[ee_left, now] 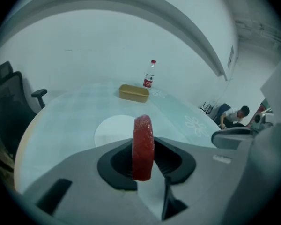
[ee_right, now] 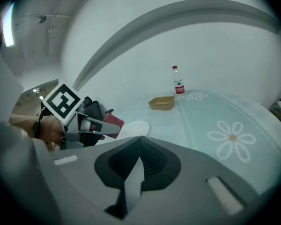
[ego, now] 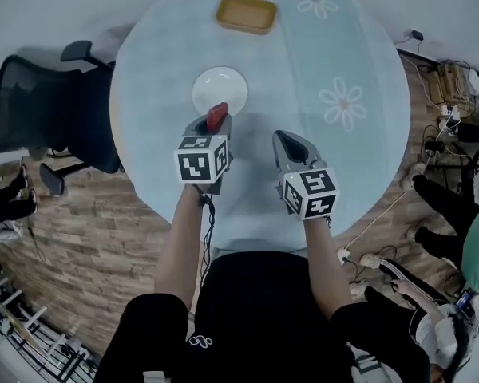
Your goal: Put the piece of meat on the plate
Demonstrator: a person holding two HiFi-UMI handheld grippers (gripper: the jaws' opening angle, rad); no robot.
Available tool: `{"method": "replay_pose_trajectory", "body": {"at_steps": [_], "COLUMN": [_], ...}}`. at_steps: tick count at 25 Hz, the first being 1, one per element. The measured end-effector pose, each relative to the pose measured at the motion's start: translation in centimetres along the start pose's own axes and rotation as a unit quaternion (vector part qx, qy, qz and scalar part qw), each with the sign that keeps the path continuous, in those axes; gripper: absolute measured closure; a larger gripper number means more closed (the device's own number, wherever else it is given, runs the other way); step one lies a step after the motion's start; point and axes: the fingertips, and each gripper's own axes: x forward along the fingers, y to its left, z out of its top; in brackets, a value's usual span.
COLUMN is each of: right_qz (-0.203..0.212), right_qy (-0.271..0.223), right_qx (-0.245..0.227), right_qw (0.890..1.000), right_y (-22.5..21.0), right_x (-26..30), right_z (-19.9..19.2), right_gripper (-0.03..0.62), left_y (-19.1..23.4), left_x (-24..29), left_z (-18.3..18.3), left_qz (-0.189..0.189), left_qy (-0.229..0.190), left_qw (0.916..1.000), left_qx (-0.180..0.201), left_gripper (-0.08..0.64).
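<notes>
left gripper (ee_left: 144, 165) fingers pinch the red meat slice (ee_left: 143, 146) by its lower part, slice standing on edge and mostly sticking up past the tips; right gripper (ee_right: 139, 163) fingers pressed together, nothing in them, hovers beside the left one over the near side of the desk (ego: 168, 70)

Meat is in the air at the near rim of the white plate (ego: 223, 82), not over its middle

Risks:
1) grip covers only part of the slice, so it could flop or slide out and land on the tablecloth (ego: 343, 102) short of the plate
2) letting go here puts it on the rim or off it; a knock on the rim could skid the plate
3) released upright it may topple sideways off the plate, safer laid flat
4) meat may cling to 1 finger and drag back

Yellow tray (ego: 246, 13) and bottle (ee_left: 150, 74) sit well apart at the far side, clash unlikely
</notes>
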Motion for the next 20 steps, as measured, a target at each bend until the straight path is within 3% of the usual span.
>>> {"method": "replay_pose_trajectory", "body": {"at_steps": [6, 14, 16, 20], "right_qz": [-0.023, -0.033, -0.032, -0.029], "right_qy": [-0.002, 0.000, 0.003, 0.005], "right_qx": [0.011, 0.024, 0.028, 0.035], "right_qw": [1.000, 0.999, 0.999, 0.999], "right_y": [-1.6, -2.5, -2.5, -2.7], "right_x": [0.3, 0.1, -0.1, -0.5], "right_z": [0.1, -0.8, -0.9, -0.8], "right_gripper": [0.586, 0.586, 0.586, 0.586], "left_y": [1.6, 5.2, 5.5, 4.4], "left_x": [5.2, 8.4, 8.6, 8.9], "left_z": [1.2, 1.1, 0.8, -0.6], "left_qz": [0.019, 0.083, 0.093, 0.083], "left_qy": [0.057, 0.128, 0.138, 0.161], "left_qw": [0.9922, 0.9617, 0.9556, 0.9570], "left_qx": [0.109, 0.228, 0.243, 0.227], "left_gripper": [0.468, 0.466, 0.465, 0.460]}}
